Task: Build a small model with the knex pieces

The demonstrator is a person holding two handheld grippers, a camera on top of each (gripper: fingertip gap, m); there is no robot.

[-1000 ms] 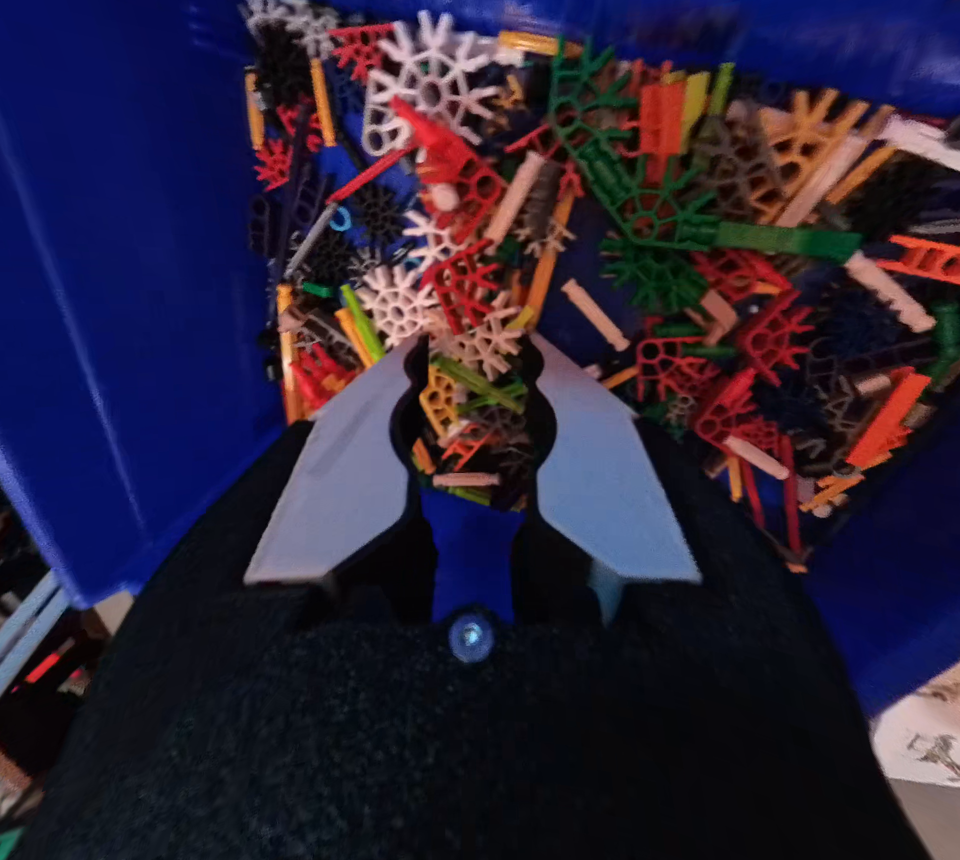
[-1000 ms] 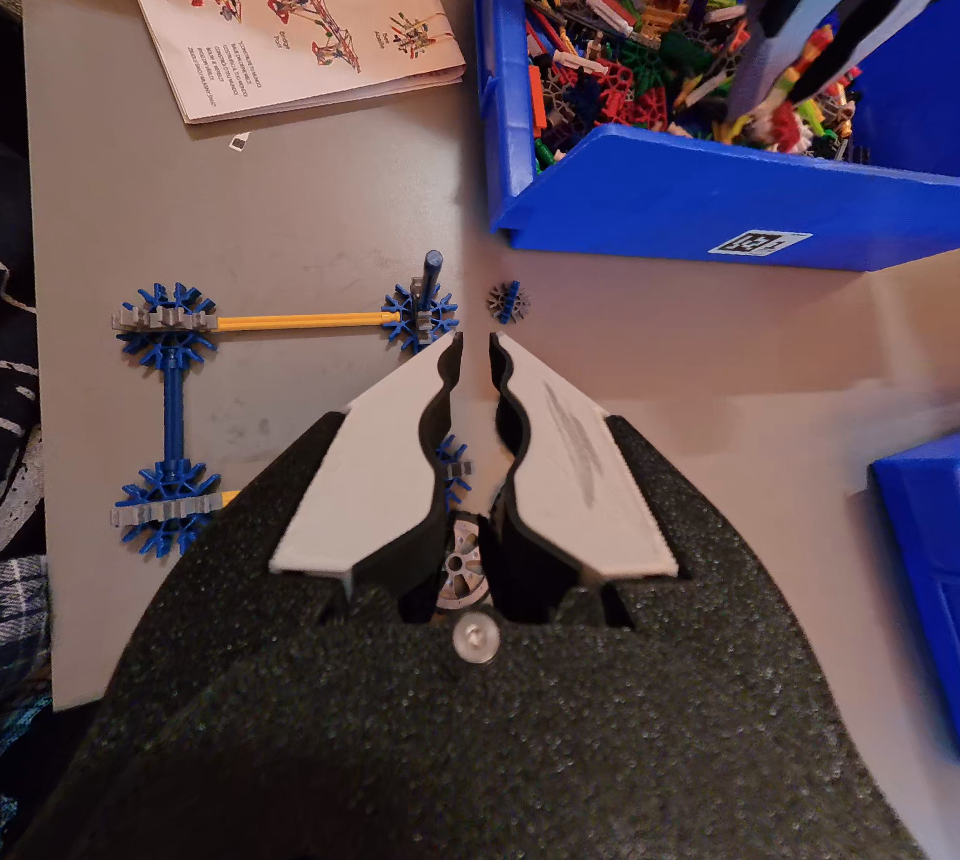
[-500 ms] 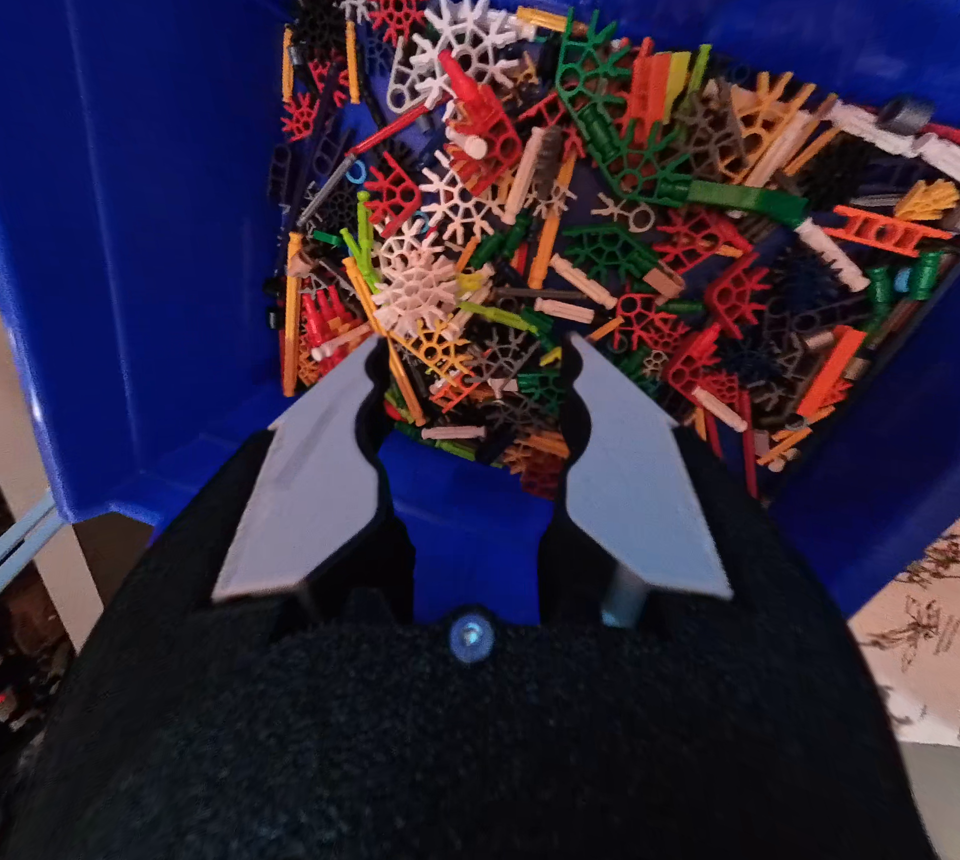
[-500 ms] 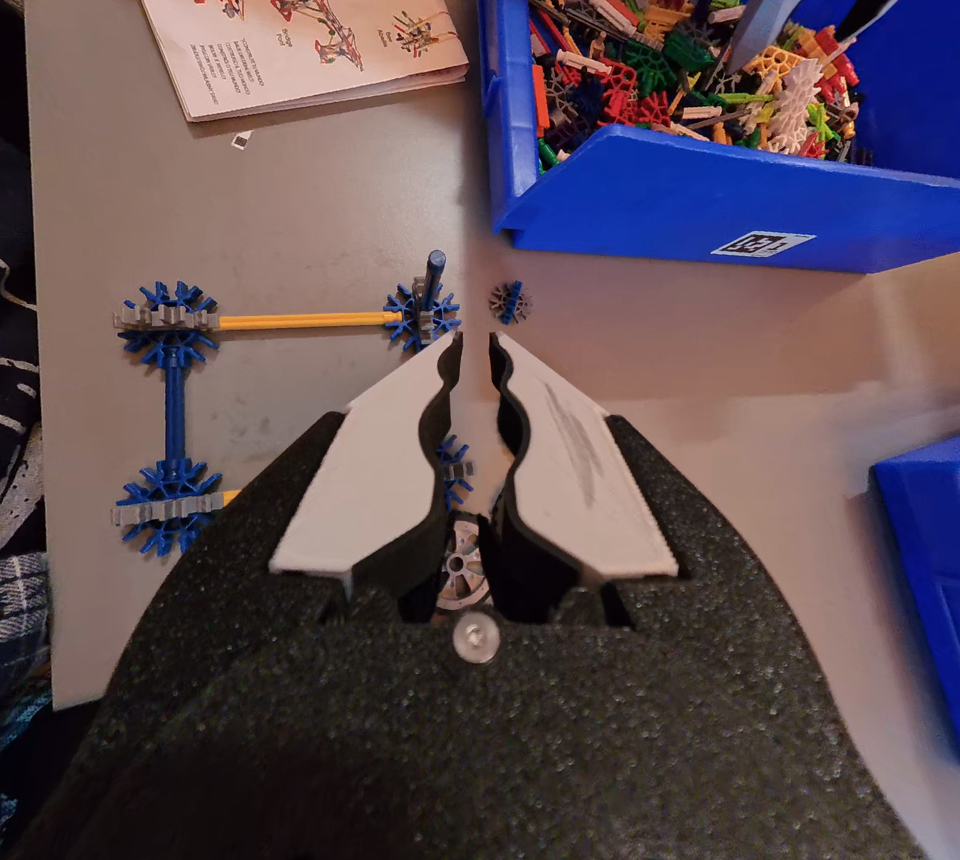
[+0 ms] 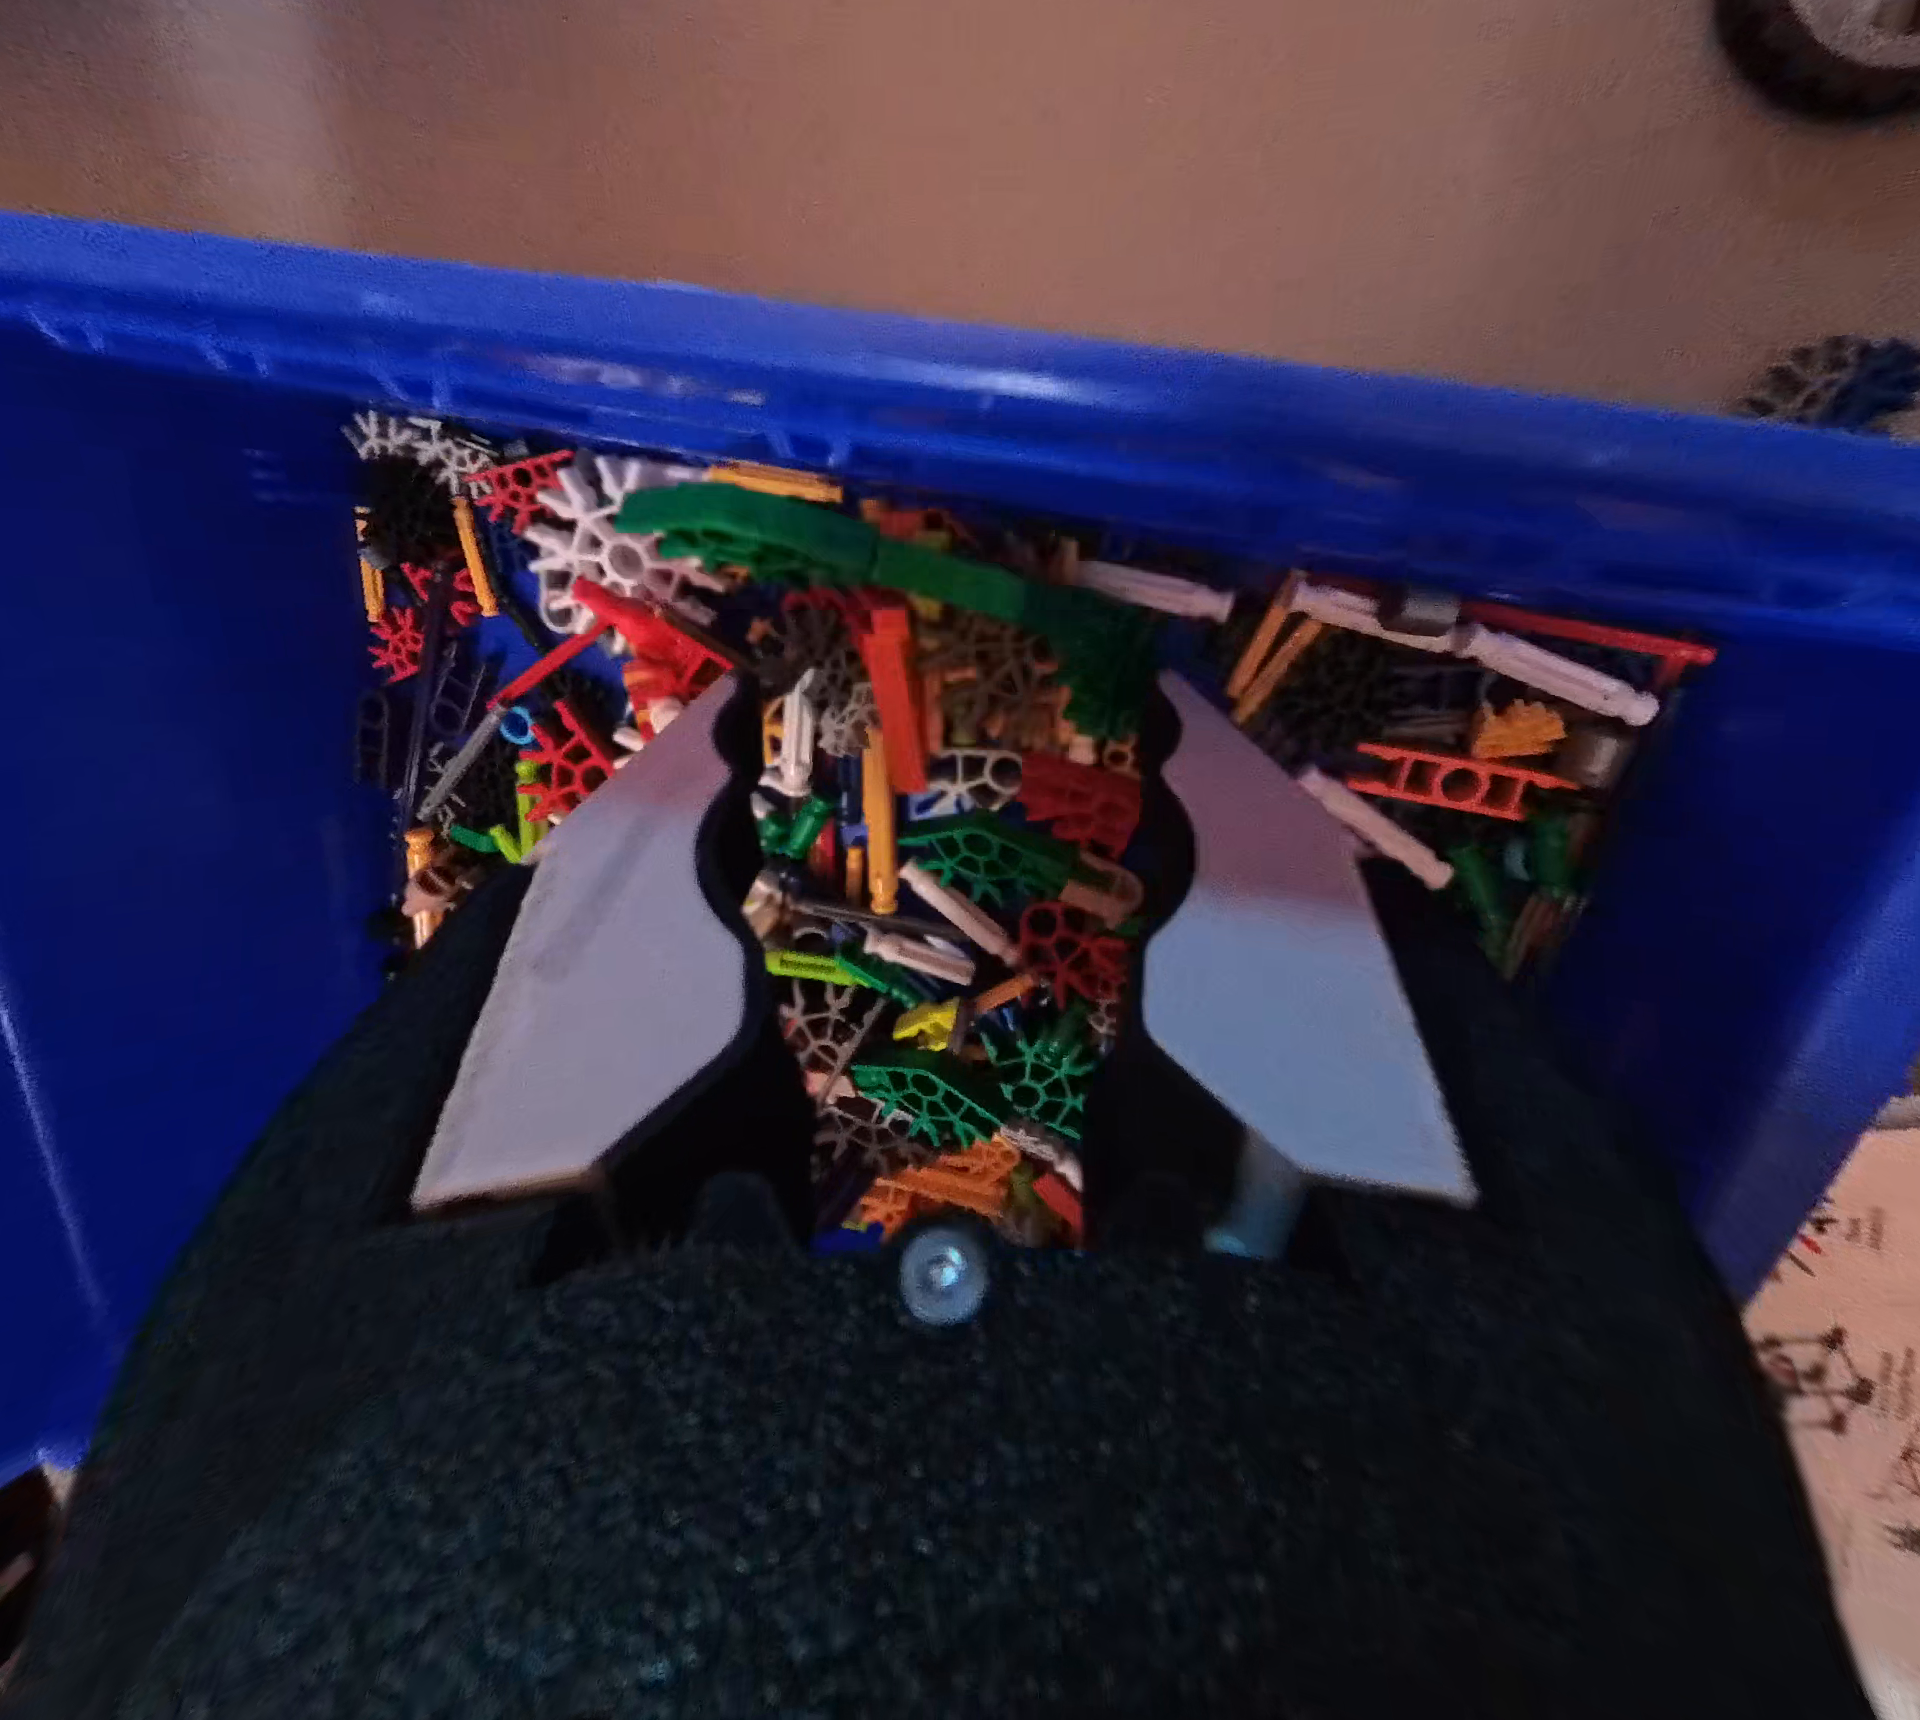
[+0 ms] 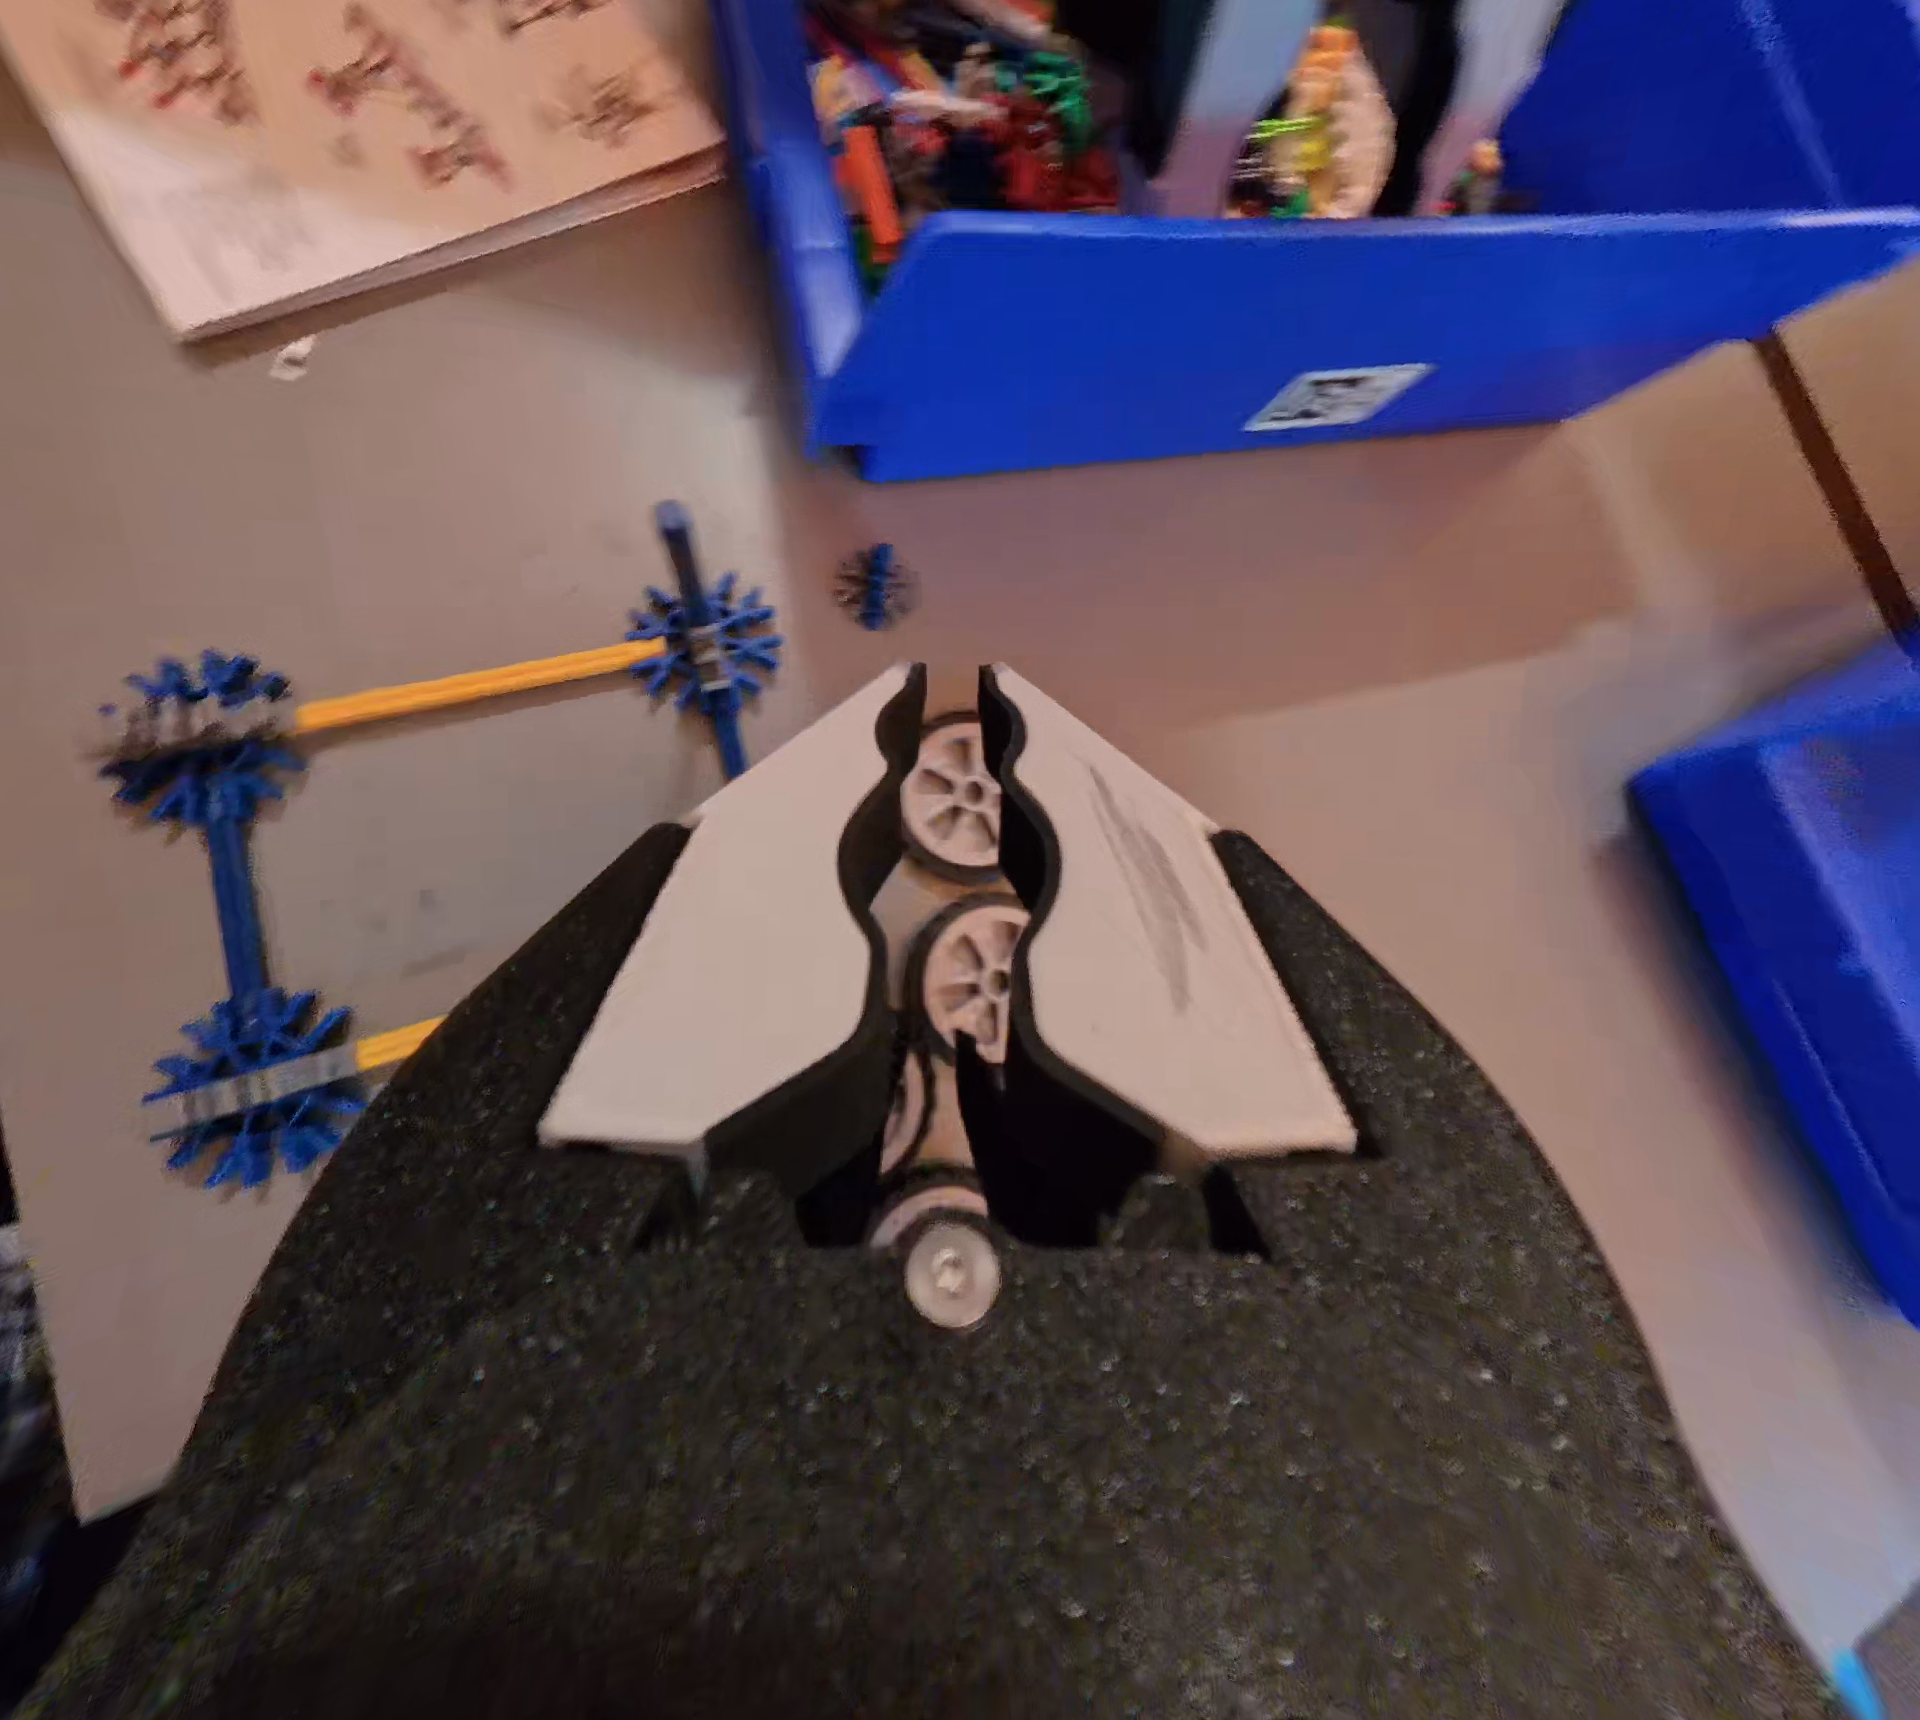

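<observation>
Blue bin [image 5: 935, 413] of building pieces [image 5: 935, 891] under spread left gripper [image 5: 940, 694]

Two blue bins: one bin [image 6: 1195, 340] heaped with mixed construction pieces [image 5: 935, 839], too many and too tangled to count; a second blue bin [image 6: 1787, 891] at the right edge, contents out of sight; one printed booklet [image 6: 312, 60] on the bench [image 6: 1299, 631]; one flat frame [image 6: 457, 694] of blue snowflake connectors, three showing, joined by two yellow rods and blue rods; one loose small dark connector [image 6: 875, 587]; wheels [image 6: 956, 792] with grey hubs, at least three visible between the fingers; two grippers: left gripper [image 5: 940, 683], right gripper [image 6: 951, 673].
</observation>
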